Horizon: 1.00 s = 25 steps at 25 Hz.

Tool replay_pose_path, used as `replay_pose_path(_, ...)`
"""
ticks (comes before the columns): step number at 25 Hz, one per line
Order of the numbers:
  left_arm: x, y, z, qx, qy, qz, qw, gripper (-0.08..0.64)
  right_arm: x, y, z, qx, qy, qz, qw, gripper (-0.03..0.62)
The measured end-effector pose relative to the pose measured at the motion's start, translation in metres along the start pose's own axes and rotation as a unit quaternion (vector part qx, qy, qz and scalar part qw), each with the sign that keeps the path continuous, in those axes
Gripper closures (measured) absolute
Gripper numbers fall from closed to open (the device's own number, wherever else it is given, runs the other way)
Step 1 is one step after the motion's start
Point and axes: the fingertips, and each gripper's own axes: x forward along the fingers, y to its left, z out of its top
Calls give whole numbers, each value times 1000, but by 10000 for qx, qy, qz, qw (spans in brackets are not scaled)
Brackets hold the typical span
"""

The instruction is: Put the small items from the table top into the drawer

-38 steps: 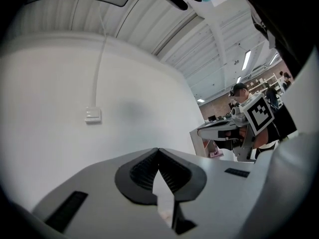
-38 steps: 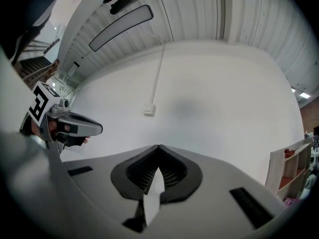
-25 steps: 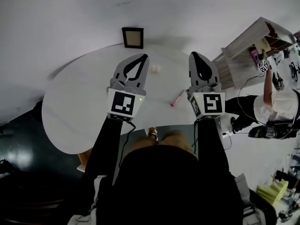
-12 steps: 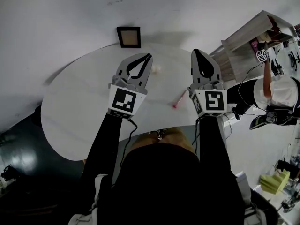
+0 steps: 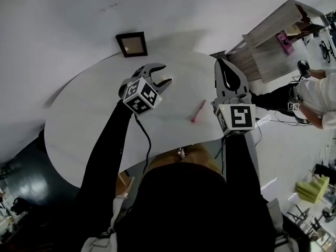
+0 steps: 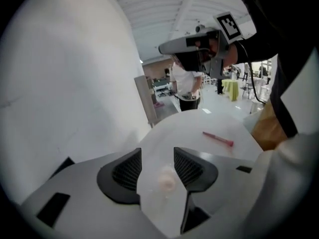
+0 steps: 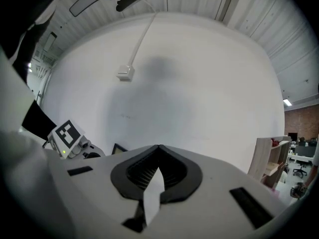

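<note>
Left claw (image 6: 157, 151) over small pale round item (image 6: 167, 179) — white table top (image 5: 84, 119)
Your left claw's jaws have just been opening and stand apart, the item between the pads, unpressed. A pink pen (image 5: 198, 111) lies to its right, toward your right claw (image 7: 158, 146) — jaws together, empty.

The left gripper (image 5: 164, 73) and right gripper (image 5: 219, 62) are grey with black ribbed pads (image 6: 127, 172); each bears a black-and-white marker cube (image 5: 140, 96). The sleeves (image 5: 107, 140) are black; a black cable (image 5: 148, 140) leaves the left cube.
</note>
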Motion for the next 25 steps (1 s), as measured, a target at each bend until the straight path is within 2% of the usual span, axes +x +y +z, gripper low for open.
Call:
replay_pose_path(2,18,-10,-18,224,388,-458,9979,342,-3,-1,-6,23,31,15,10000,569)
replay_pose_path(5,39,-24,-47,565,992,-975,9887,337,-6,-4,-13,25,105,9,9999,569)
replay_pose_path(9,61,-29,-77,841,1612,-1264,9752,331,-7,-7,-22,58,198,3,9998,569)
replay_pose_path(11,72,-35,-85,1049,1897,-1425,9658,328,-8,-9,-24,81,257,12,9996,569)
replay_pose_path(13,76,-44,-91,1174,2085,-1695,9560,407,-9,-10,-26,6,286,27,9996,569)
replay_pose_path(14,75,-46,-93,1154,2126,-1769,9541,416,-9,-9,-27,-24,284,38,9996,569)
replay_pose_path(21,71,-45,-92,858,2094,-1660,9598,445,-10,-11,-31,146,273,-1,9995,569)
replay_pose_path(25,63,-32,-72,833,1871,-1247,9708,445,-8,-12,-26,158,196,15,9997,569)
